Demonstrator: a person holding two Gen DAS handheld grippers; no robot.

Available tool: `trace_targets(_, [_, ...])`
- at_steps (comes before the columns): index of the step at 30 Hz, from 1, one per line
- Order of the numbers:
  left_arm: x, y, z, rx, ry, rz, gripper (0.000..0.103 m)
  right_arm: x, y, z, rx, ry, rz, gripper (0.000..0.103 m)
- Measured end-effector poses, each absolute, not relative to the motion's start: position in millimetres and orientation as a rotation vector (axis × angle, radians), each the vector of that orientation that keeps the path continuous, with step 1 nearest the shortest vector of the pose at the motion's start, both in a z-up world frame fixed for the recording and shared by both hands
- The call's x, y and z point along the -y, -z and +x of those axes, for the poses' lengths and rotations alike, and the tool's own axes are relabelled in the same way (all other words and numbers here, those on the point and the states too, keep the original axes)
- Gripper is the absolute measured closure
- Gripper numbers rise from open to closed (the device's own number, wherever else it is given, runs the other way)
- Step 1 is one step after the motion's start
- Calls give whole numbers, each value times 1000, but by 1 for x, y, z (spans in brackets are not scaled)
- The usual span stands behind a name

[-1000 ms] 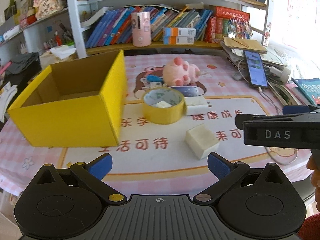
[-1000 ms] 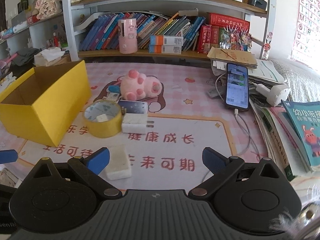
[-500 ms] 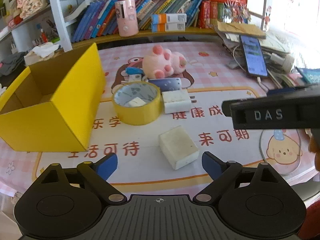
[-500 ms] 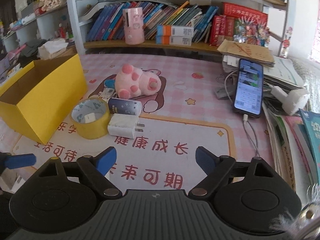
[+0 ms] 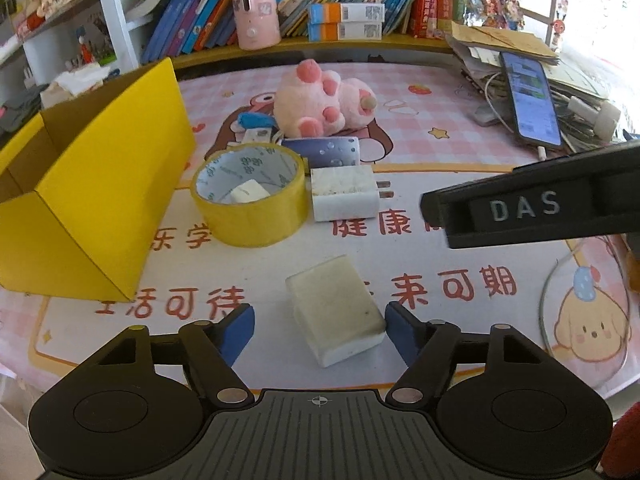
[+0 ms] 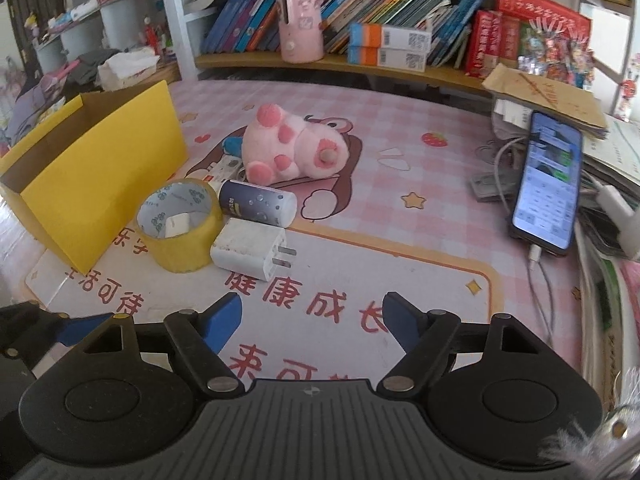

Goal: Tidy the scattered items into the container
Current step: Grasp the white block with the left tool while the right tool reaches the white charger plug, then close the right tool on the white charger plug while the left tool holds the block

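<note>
Two hand-held grippers over the pink counter! Left hand-held gripper has its jaws closing around the cream block, which lies between the blue pads without either pressing it yet. Right hand-held gripper is closing too, jaws spread, only bare mat between them. Beyond sit the yellow tape roll, the white charger touching it, the pink plush, and the open yellow box off left.

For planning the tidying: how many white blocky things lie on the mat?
3: an eraser nearest the left tongs, a charger beside the tape, a small piece inside the roll. Others may hide behind the plush.
</note>
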State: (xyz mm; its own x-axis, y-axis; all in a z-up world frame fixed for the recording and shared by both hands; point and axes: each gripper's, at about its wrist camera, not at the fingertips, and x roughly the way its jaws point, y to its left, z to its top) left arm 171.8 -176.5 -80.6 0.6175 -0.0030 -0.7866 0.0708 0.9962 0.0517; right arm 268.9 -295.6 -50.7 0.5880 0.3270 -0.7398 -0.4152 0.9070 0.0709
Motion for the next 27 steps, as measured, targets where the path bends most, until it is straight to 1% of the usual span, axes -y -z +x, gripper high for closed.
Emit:
trace_targets(4, [175, 88, 180, -927, 39, 46, 34, 286, 55, 282, -851, -467, -135, 25])
trace_targets(5, [174, 90, 182, -931, 44, 35, 37, 283, 56, 285, -853, -477, -141, 25])
trace_targets(8, [172, 92, 184, -935, 76, 3, 52, 273, 60, 292, -858, -510, -161, 25])
trace_targets(12, [167, 90, 182, -937, 86, -21, 62, 262, 67, 304, -877, -532, -171, 25])
trace_targets(17, [148, 83, 179, -923, -10, -49, 66, 248, 75, 317, -887, -551, -176, 26])
trace_targets(27, [125, 69, 175, -892, -106, -86, 67, 223, 88, 333, -900, -558, -236, 27])
